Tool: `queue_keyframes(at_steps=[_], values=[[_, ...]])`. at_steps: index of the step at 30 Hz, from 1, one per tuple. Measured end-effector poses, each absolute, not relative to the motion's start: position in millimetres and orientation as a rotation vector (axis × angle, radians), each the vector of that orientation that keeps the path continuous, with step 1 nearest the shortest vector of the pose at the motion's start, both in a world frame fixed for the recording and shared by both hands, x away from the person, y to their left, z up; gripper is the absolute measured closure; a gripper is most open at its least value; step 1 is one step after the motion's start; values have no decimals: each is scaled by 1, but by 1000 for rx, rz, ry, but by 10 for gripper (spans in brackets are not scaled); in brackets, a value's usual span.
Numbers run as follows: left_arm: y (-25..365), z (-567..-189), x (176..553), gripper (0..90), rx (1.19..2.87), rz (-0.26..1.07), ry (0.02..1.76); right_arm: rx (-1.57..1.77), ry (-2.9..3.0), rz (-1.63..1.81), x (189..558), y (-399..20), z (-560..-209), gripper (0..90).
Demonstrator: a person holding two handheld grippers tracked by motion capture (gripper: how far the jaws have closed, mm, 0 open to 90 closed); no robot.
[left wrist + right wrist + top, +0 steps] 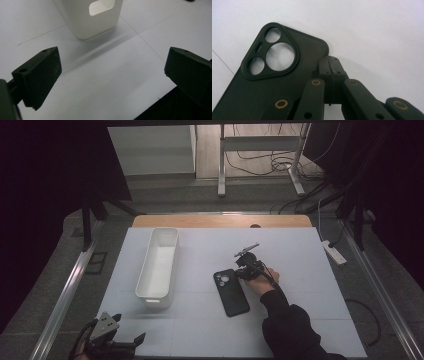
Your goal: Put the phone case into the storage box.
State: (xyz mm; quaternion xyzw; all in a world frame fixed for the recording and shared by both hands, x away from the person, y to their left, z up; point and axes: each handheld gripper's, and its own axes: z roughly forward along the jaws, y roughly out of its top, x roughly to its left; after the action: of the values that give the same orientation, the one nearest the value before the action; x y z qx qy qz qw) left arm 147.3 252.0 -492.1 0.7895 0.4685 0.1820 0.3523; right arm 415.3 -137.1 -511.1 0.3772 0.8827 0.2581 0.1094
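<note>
Right tongs (331,65) pressed together, tips touching top edge of black phone case (272,75) lying flat at centre of surface (300,255). Left tongs (110,75) spread, idle, lower left. White bin (159,265) left of centre. Best nudged slowly, tips kept low against the case edge.

A white rectangular bin (159,265) stands on the pale desk (300,255), left of centre, long axis running away from the near edge. Its near end wall carries a cut-out handle slot (101,7). A wooden strip (220,221) borders the desk's far edge. Beyond it, a metal frame (260,142) and loose cables (270,165) occupy the floor. A white power strip (334,252) lies to the right.
</note>
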Motion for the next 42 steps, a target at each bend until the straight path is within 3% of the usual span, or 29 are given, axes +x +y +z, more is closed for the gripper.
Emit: queue_keyframes(at_steps=[13,23,33,42], values=[[252,-492,147,17,2043,473,1210,975,2680,785,402,-110,-513,900],[252,-492,147,17,2042,473,1209,955,2672,791,398,-112,-509,900],[251,-492,147,17,2046,474,1207,953,2672,805,386,-130,-492,824],[252,-492,147,17,2046,474,1207,942,2658,775,376,-138,-486,688]])
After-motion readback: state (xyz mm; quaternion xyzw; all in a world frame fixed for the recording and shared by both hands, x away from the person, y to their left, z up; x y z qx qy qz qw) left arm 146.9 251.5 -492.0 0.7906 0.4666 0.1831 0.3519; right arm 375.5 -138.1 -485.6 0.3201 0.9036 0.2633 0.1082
